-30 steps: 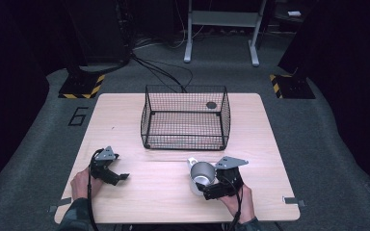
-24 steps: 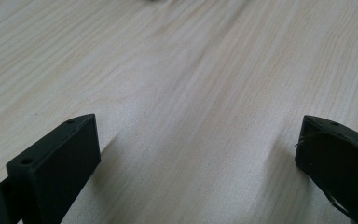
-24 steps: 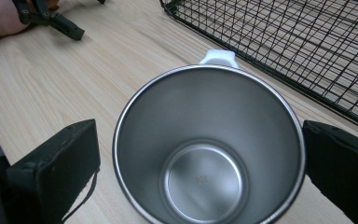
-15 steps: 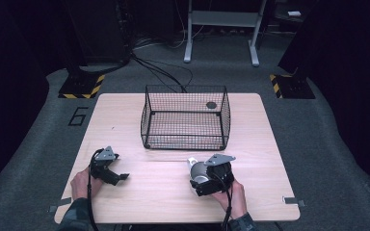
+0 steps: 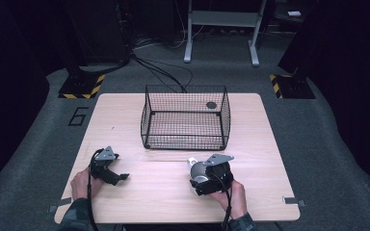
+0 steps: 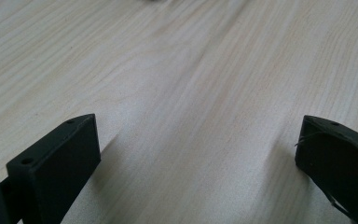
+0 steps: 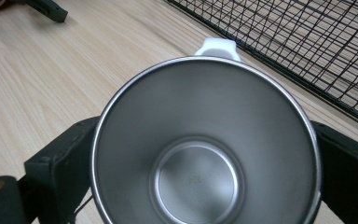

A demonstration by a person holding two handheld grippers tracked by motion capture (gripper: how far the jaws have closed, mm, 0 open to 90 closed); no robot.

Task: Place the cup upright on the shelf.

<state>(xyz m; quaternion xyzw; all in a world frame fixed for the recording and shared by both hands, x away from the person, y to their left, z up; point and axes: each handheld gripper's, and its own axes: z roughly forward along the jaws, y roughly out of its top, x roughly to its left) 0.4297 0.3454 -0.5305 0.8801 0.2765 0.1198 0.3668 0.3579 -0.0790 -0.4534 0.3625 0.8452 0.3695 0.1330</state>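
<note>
Dark room, pale wood surface [image 5: 270,144] with wire basket [image 5: 185,115] at center. Right gripper [image 5: 207,177] clenched around steel cup [image 7: 205,149], just in front of basket. Left gripper [image 5: 108,171] released, idle. Likely next: lift cup over basket rim.

One wire basket [image 5: 185,118], one steel cup [image 7: 204,144], two grippers, left [image 5: 107,169] and right [image 5: 211,177].

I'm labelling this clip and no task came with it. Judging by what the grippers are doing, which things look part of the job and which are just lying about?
Likely in the job:
- metal cup, between the right gripper jaws
- wire basket, just beyond the cup

Just there:
- left gripper, open over bare table
- small dark disc at the basket's far side
</note>
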